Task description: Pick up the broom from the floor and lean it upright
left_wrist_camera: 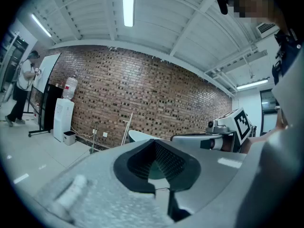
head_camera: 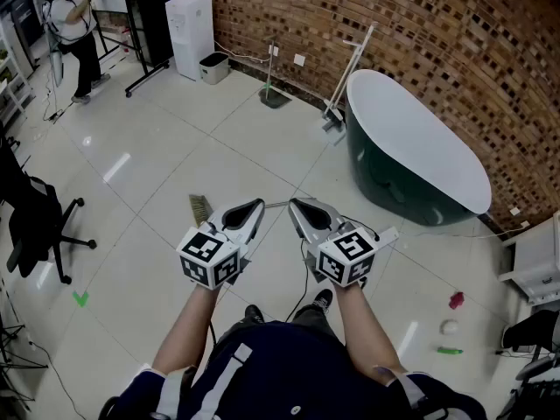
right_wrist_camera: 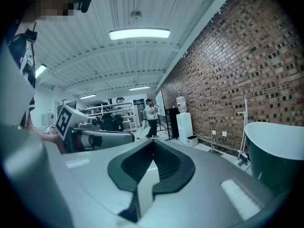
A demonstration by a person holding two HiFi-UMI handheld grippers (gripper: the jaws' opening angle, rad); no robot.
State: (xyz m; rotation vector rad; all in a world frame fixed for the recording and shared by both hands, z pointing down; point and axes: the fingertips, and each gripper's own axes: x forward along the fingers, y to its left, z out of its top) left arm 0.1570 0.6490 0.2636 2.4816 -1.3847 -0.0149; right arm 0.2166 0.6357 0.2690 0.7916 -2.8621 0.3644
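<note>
- We see our left gripper [left_wrist_camera: 153, 141] with its jaws closed together, tip to tip.
- Beyond it a brick wall [left_wrist_camera: 142, 84] runs across the room.
- A white dispenser [left_wrist_camera: 62, 120] stands against that wall at left, with a small bin [left_wrist_camera: 69, 137] just beside it.
- A pale pole [left_wrist_camera: 127, 127] leans on the wall near the tub [left_wrist_camera: 140, 136].
- At far left a person [left_wrist_camera: 21, 89] stands by a whiteboard [left_wrist_camera: 47, 72].
- At right we see our right gripper [left_wrist_camera: 178, 137] side-on.
- A lamp [left_wrist_camera: 128, 4] glows overhead.
</note>
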